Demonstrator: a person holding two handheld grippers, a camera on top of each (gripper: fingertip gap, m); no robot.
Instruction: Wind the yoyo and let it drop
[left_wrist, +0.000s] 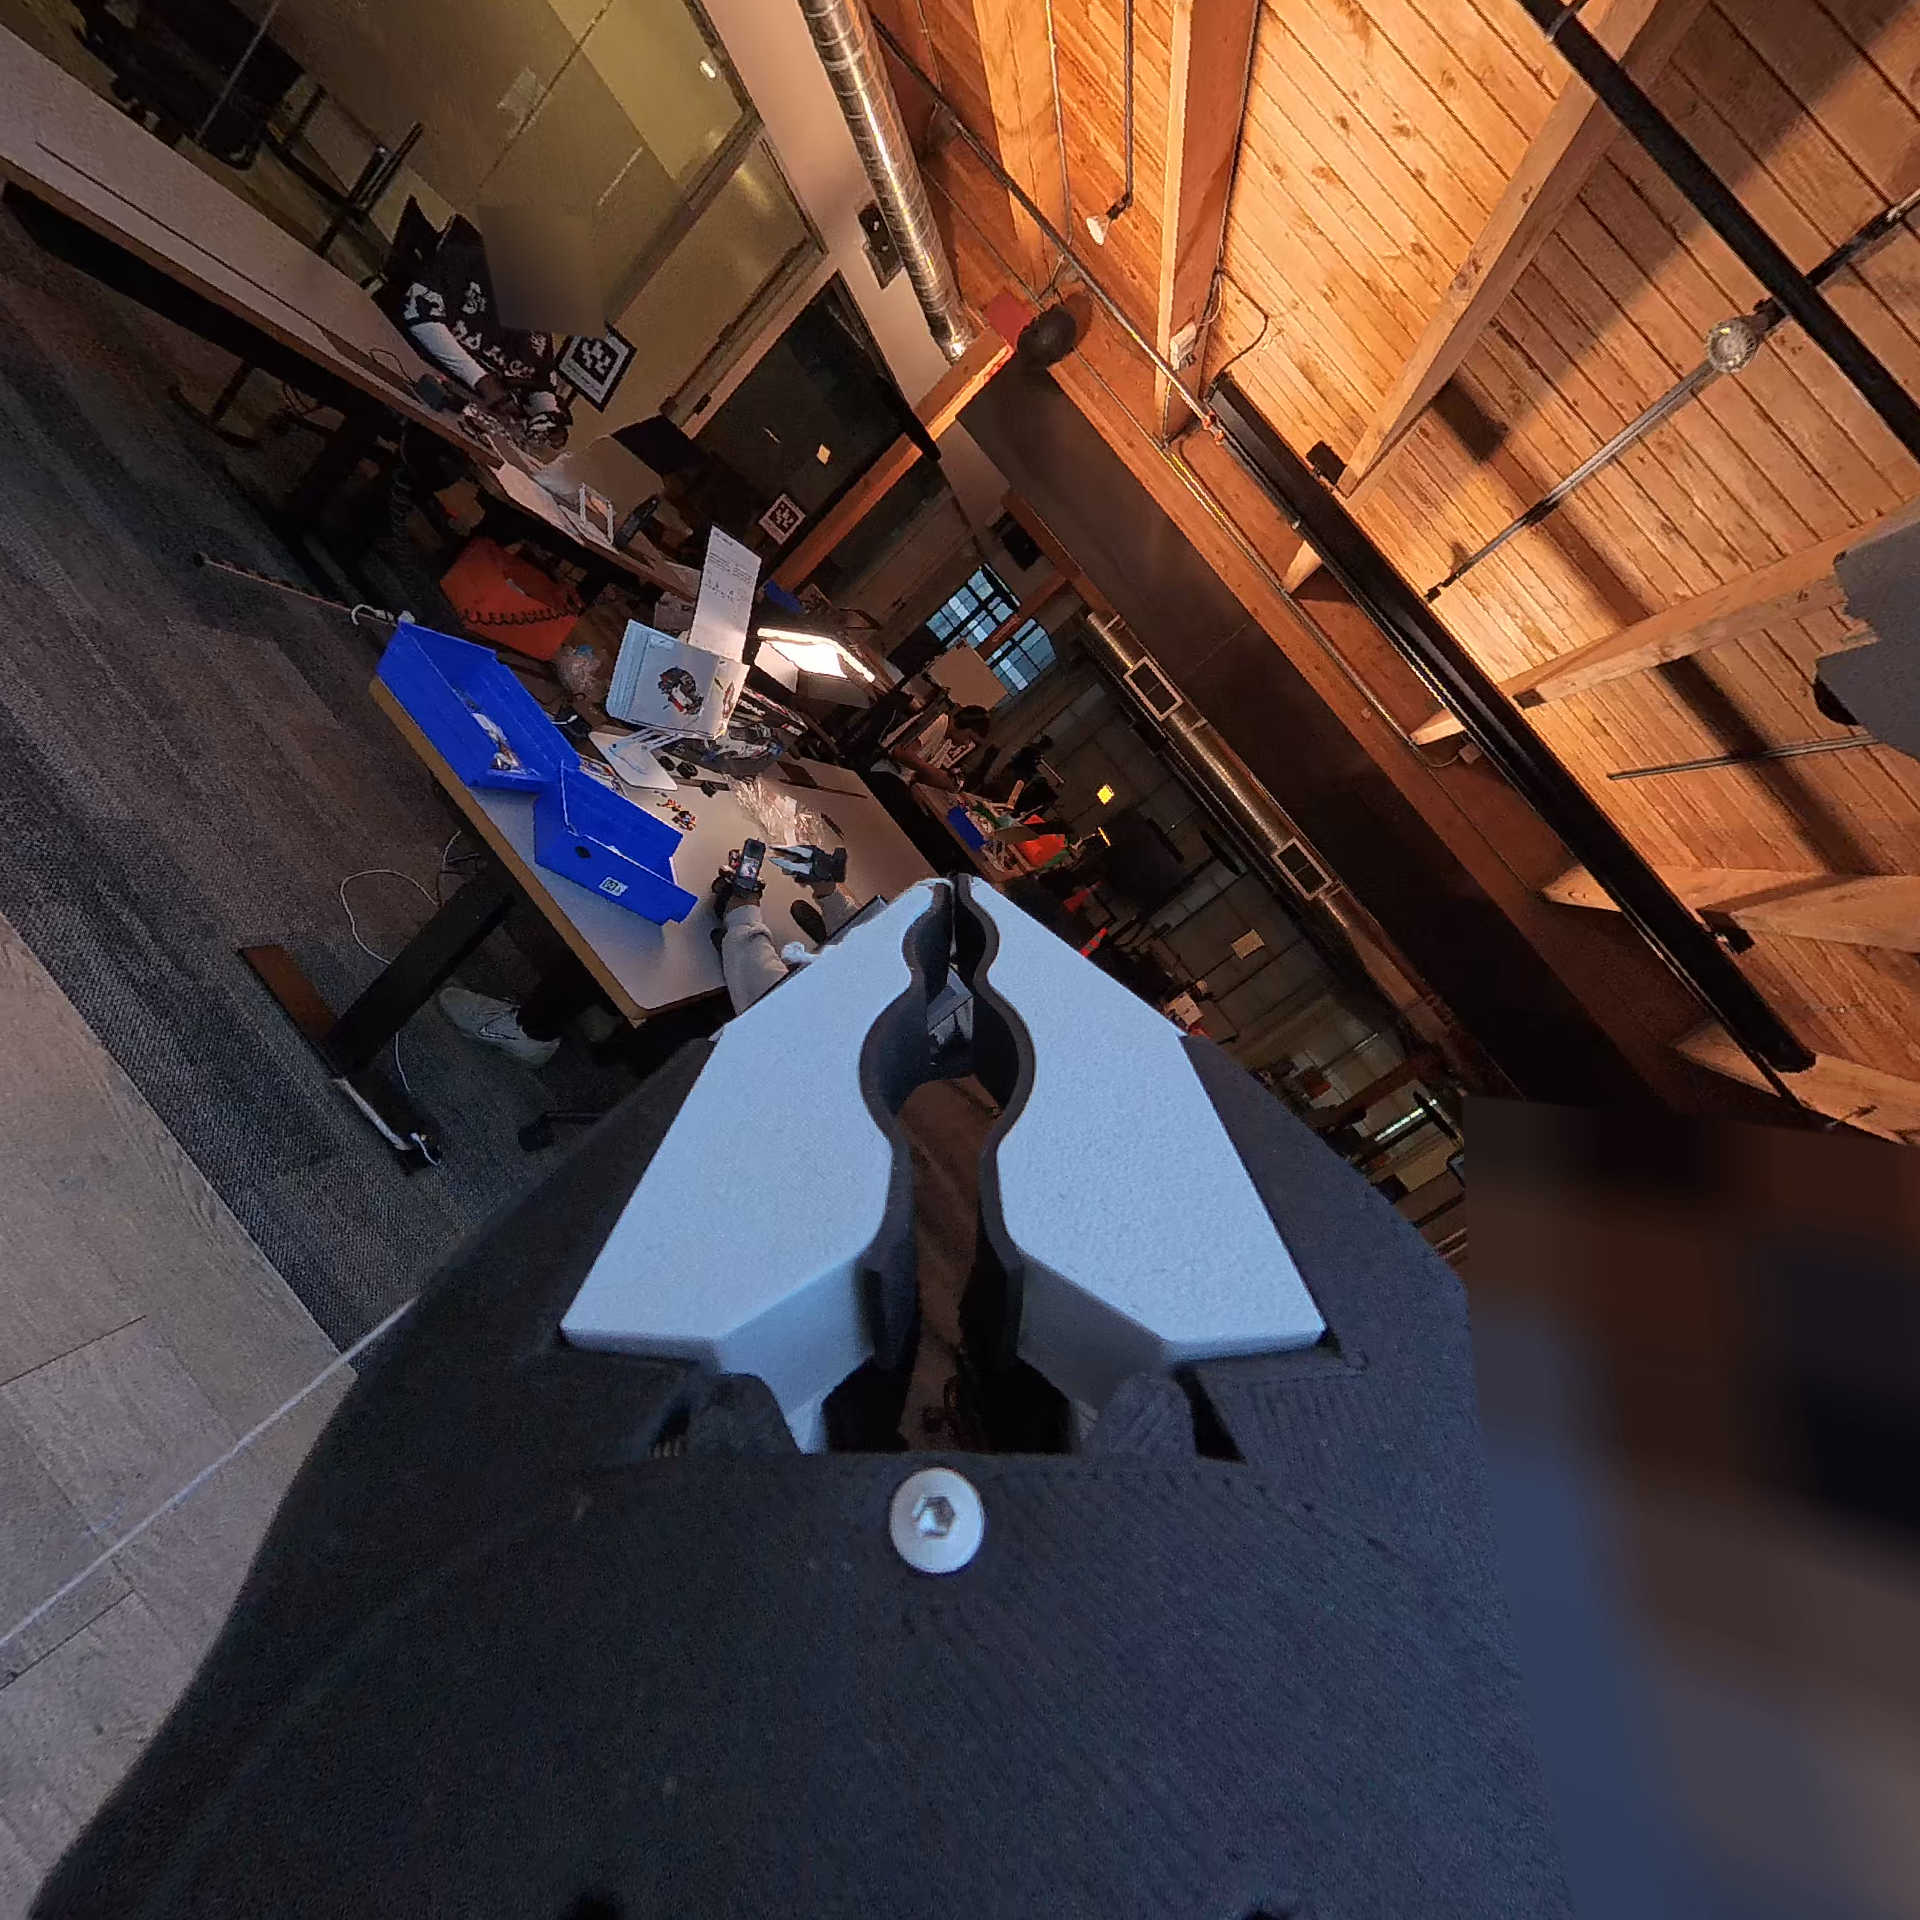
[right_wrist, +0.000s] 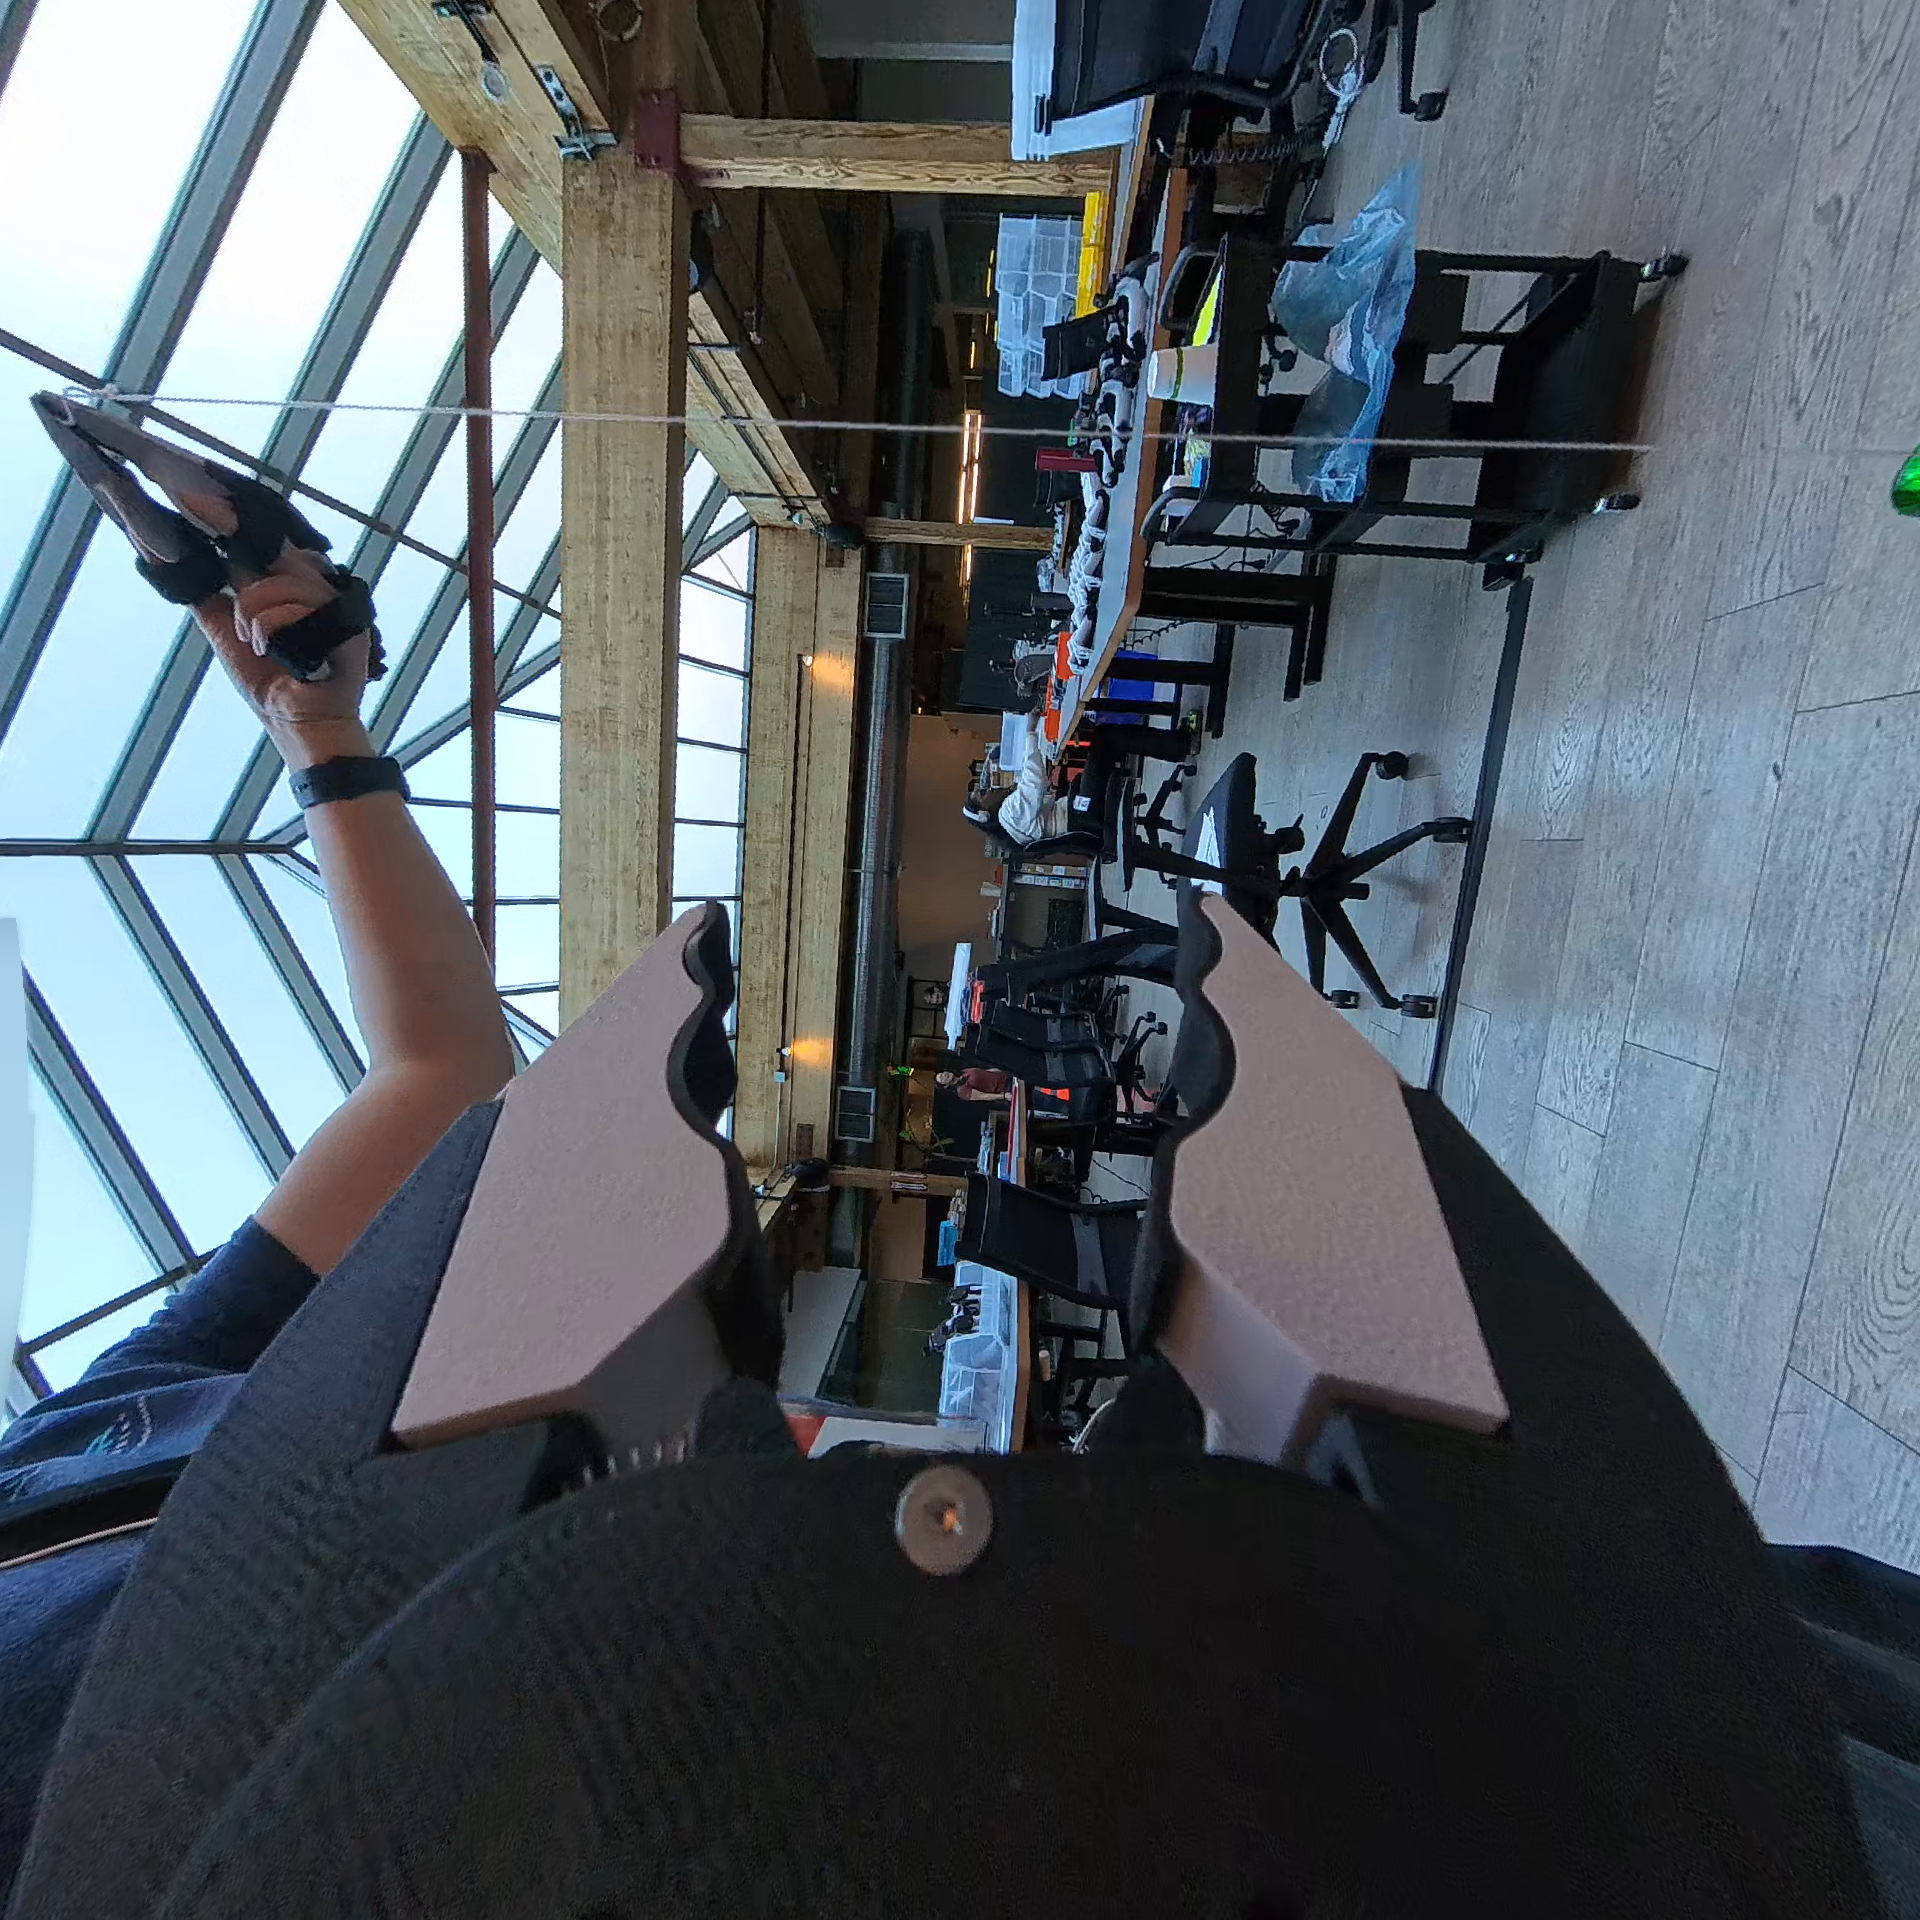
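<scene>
In the right wrist view, a hand holds my left gripper (right_wrist: 57, 405) up high. Its jaws are shut on the end of the white yoyo string (right_wrist: 831, 426). The string runs taut and straight down toward the floor, which lies at the right of this turned view. The green yoyo (right_wrist: 1908, 497) hangs at its end, cut off by the frame edge. In the left wrist view my left gripper (left_wrist: 956, 896) has its white fingers pressed together, and a stretch of string (left_wrist: 208, 1470) passes at lower left. My right gripper (right_wrist: 956, 940) is open and empty, apart from the string.
A table (left_wrist: 644, 951) with blue bins (left_wrist: 473, 701) and a seated person stands ahead in the left wrist view. In the right wrist view, office chairs (right_wrist: 1278, 862), a black cart (right_wrist: 1455, 405), long desks and a wooden post (right_wrist: 618, 582) stand beyond the string. Tip to tip, the grippers are about 60 cm apart.
</scene>
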